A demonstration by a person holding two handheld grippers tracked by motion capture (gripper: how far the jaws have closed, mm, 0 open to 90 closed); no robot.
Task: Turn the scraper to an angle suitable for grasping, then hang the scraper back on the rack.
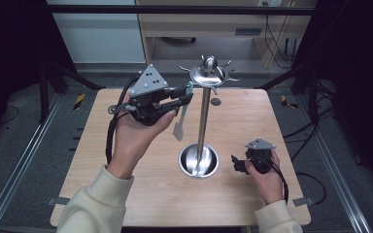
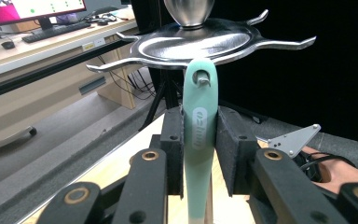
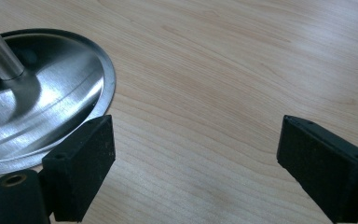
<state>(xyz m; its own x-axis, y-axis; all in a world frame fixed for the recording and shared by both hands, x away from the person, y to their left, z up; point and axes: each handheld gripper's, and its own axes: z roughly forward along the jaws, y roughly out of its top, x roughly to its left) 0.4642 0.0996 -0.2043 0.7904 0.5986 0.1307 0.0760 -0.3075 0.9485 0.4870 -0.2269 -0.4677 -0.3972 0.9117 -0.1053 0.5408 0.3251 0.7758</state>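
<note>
A steel utensil stand [image 1: 204,116] rises from a round base [image 1: 198,160] at the table's middle, with a hooked disc [image 1: 208,74] on top. A pale green spatula [image 1: 180,122] hangs upright, and the hole in its handle [image 2: 200,112] sits over one of the disc's hooks [image 2: 203,81]. My left gripper [image 1: 187,96] is shut on that handle just below the hook, held up at the disc's left. My right gripper [image 1: 236,164] rests low on the table, right of the base [image 3: 37,105], open, and its pads [image 3: 81,165] have bare wood between them.
The wooden table [image 1: 141,194] has free surface all around the stand. A small dark round spot [image 1: 215,101] lies on it behind the pole. Metal rails [image 1: 24,160] run along both sides, and a desk with a monitor [image 2: 32,9] stands beyond.
</note>
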